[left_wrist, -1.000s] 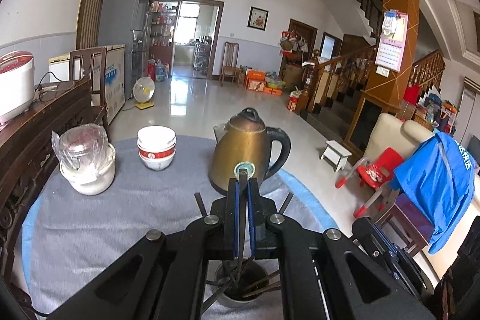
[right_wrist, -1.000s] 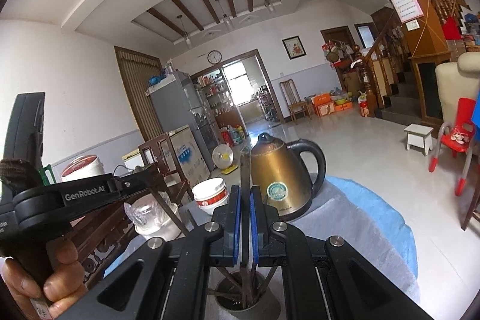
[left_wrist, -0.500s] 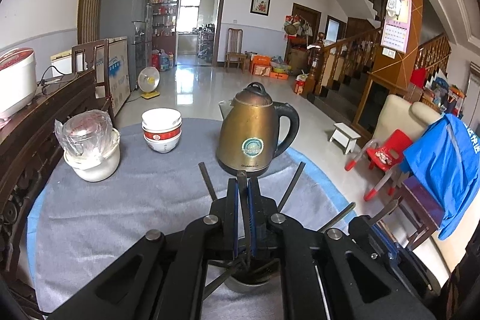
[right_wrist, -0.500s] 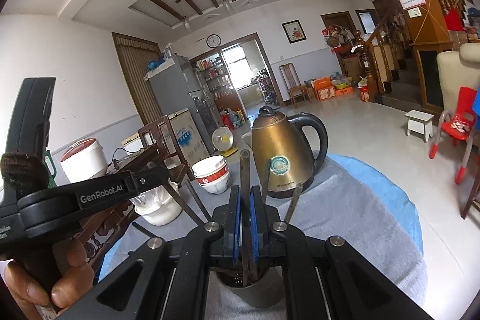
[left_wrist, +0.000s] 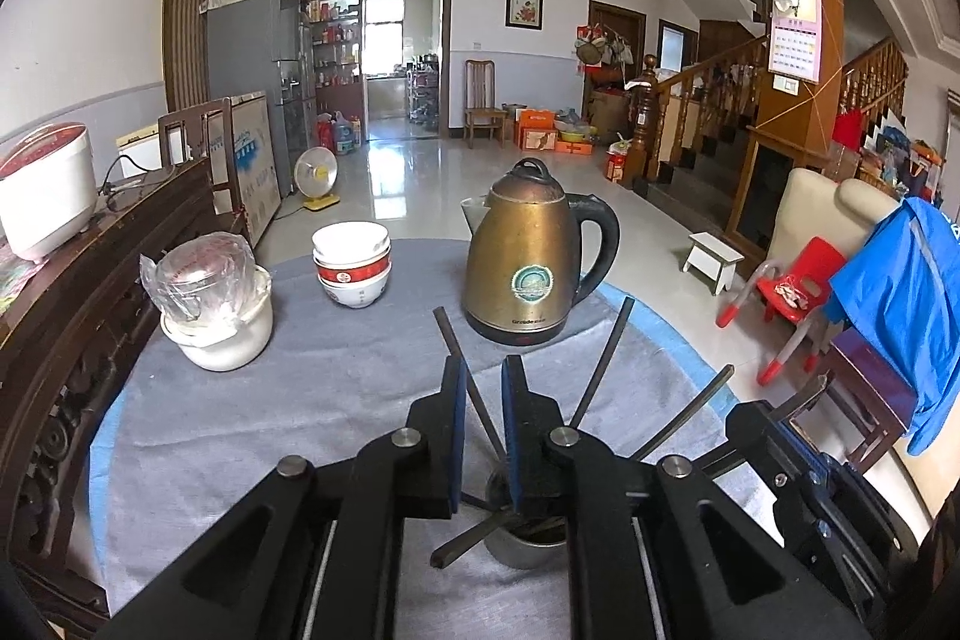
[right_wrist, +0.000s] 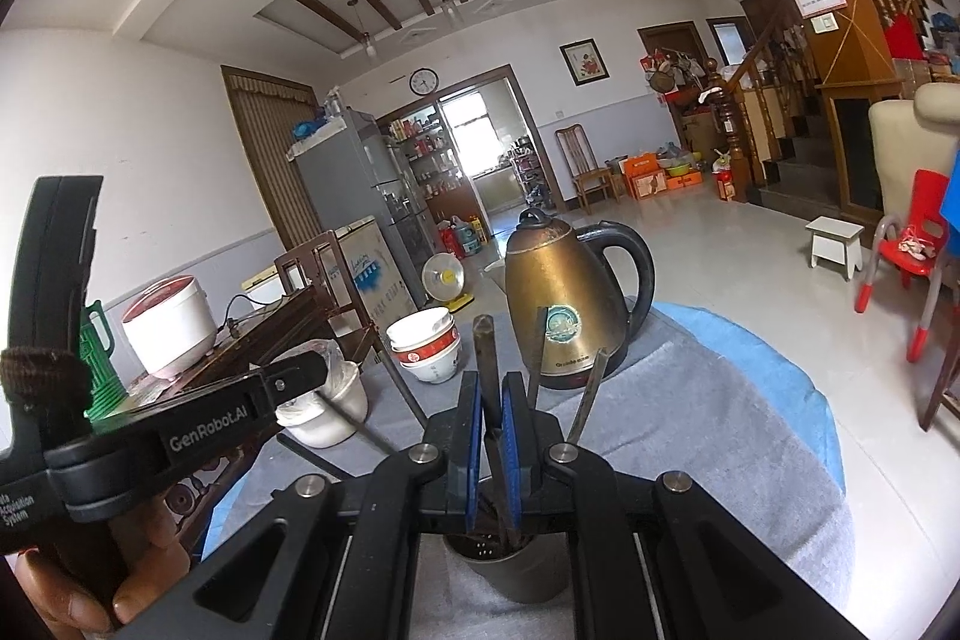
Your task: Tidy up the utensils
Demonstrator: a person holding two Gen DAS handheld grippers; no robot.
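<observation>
While its blue-padded jaws stand parted around a dark slanting utensil handle [left_wrist: 465, 376], the left gripper [left_wrist: 480, 400] hovers above the grey metal utensil cup [left_wrist: 522, 550]; the right gripper [right_wrist: 489, 418] clamps an upright dark handle [right_wrist: 485, 370] over that cup, before the brass-coloured electric kettle [left_wrist: 522, 250].

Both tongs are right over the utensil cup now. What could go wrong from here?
1. The left tongs stand open around a leaning chopstick; pulling back could snag it and tip the metal cup.
2. The right tongs grip a dark utensil standing in the cup; a skewed release may leave it splayed like the others.
3. The two tongs are close together and may collide.
</observation>
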